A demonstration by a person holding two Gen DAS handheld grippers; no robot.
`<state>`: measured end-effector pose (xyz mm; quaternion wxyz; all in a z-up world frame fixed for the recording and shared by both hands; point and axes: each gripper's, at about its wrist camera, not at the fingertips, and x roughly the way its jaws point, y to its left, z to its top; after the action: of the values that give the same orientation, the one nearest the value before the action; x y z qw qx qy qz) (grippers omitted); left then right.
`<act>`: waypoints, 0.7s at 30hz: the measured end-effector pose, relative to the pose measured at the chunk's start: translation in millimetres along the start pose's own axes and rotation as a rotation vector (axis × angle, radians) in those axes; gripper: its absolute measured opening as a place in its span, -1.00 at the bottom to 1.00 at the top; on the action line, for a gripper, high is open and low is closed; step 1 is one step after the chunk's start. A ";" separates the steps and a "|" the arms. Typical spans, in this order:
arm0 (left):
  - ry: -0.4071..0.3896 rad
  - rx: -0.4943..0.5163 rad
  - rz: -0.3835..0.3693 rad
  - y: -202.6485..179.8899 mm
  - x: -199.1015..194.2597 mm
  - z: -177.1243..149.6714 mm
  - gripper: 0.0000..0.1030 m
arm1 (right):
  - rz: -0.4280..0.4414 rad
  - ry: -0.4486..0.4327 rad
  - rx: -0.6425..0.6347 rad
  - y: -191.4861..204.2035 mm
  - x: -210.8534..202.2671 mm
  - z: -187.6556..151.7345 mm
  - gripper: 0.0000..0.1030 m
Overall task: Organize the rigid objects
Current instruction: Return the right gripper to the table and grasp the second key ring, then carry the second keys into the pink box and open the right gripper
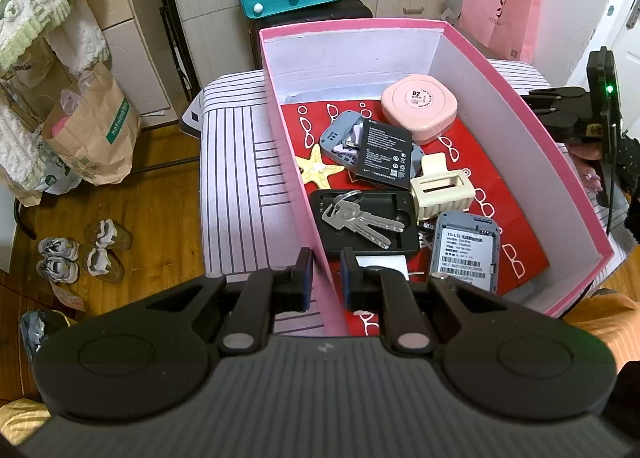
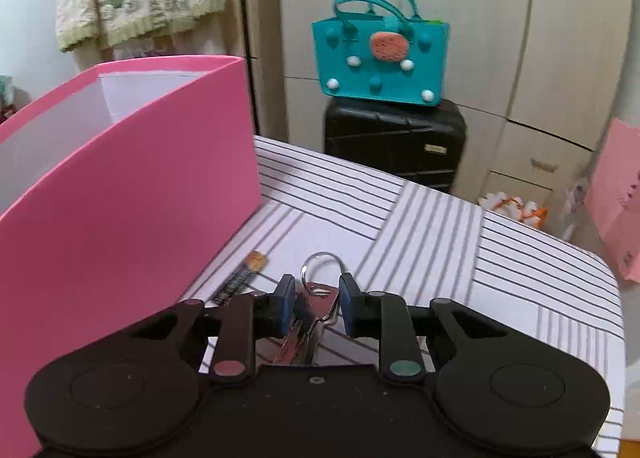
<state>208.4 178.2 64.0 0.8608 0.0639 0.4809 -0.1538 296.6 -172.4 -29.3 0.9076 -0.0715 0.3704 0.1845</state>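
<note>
Nearest the right wrist camera, the right tool point(image 2: 313, 300) has its blue pads either side of a bunch of silver metal keys point(image 2: 310, 322) on a round steel split ring point(image 2: 322, 268). The left pad touches the key heads, but whether the right pad presses them I cannot tell. The keys lie flat on the striped white worktop point(image 2: 460, 242), ring pointing away from the camera, just beside the outer wall of the tall pink cardboard box point(image 2: 132, 194). A small dark printed strip with an orange end point(image 2: 240, 282) lies on the cloth between keys and box.

Seen from the left wrist, the left tool point(image 1: 325, 278) is clamped on the near-left wall of the pink cardboard box point(image 1: 304, 186).

Behind the worktop stand pale wardrobe doors point(image 2: 480, 38), a black suitcase point(image 2: 394, 142) with a teal felt handbag point(image 2: 380, 58) on top, and a pink shopping bag point(image 1: 500, 14). Wooden floor point(image 1: 160, 198) carries a brown paper bag point(image 1: 92, 130) and shoes point(image 1: 76, 254).

Inside the box, on a red liner with white spectacles, lie a second set of keys point(image 1: 356, 220) on a black tray point(image 1: 364, 222), a black battery point(image 1: 386, 154), a pink rounded case point(image 1: 418, 106), a cream hair claw point(image 1: 440, 190), a yellow starfish point(image 1: 318, 170) and a grey-blue router point(image 1: 466, 246).
</note>
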 end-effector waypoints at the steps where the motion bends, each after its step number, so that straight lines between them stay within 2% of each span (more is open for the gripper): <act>1: 0.000 0.000 -0.001 0.1 0.0 0.0 -0.74 | 0.006 -0.003 0.033 -3.1 -1.3 0.5 -0.57; 2: 0.000 -0.001 -0.002 0.3 0.0 0.0 -0.74 | 0.017 -0.011 0.065 -7.3 -2.7 1.1 -0.81; 3: 0.001 -0.002 -0.003 -0.1 -0.1 0.1 -0.74 | 0.022 -0.033 0.089 -10.8 -6.4 1.7 -0.86; 6: 0.001 -0.001 -0.003 -0.4 -0.4 0.0 -0.74 | 0.056 -0.023 0.170 -21.0 -12.5 3.9 -0.87; 9: 0.000 -0.001 -0.002 -0.4 -0.7 -0.2 -0.74 | 0.063 -0.020 0.198 -24.3 -15.9 0.6 -0.87; 12: 0.002 -0.001 -0.006 -0.3 -0.9 -0.1 -0.74 | 0.104 -0.014 0.238 -27.1 -22.7 -2.6 -0.89; 17: 0.008 0.004 -0.021 0.5 -2.7 -0.9 -0.74 | 0.147 0.003 0.238 -22.5 -39.6 -6.5 -0.89; 21: 0.005 0.010 -0.017 -0.6 -2.3 -0.8 -0.74 | 0.157 -0.019 0.234 -18.8 -58.8 -5.0 -0.89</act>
<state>206.4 178.3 65.6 0.8580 0.0645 0.4827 -0.1633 261.9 -207.6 8.1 0.8960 0.0656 0.3851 0.2110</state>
